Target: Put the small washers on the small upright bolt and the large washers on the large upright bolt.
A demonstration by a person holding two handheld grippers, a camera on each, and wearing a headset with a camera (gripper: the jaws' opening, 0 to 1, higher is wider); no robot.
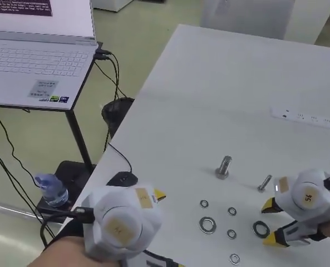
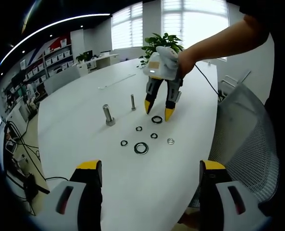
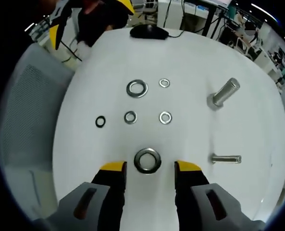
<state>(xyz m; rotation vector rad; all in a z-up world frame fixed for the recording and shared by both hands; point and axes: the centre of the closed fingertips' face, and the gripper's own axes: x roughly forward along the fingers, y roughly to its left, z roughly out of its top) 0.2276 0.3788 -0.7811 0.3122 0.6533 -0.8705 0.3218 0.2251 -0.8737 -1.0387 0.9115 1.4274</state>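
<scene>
I'm at the pickup of a large washer point(image 3: 147, 160): my right gripper point(image 3: 150, 167) stands wide, one jaw either side of it. Next I'd close, lift, and carry toward two o'clock onto the large bolt point(image 3: 224, 93). My left gripper point(image 2: 151, 166) hangs back, jaws spread wide.

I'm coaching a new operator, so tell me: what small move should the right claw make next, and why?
Probably lower the right claw and close it on the dark large washer. Its jaws are open and straddle that washer, which lies flat on the table. The large upright bolt appears to carry no washer yet.
</scene>
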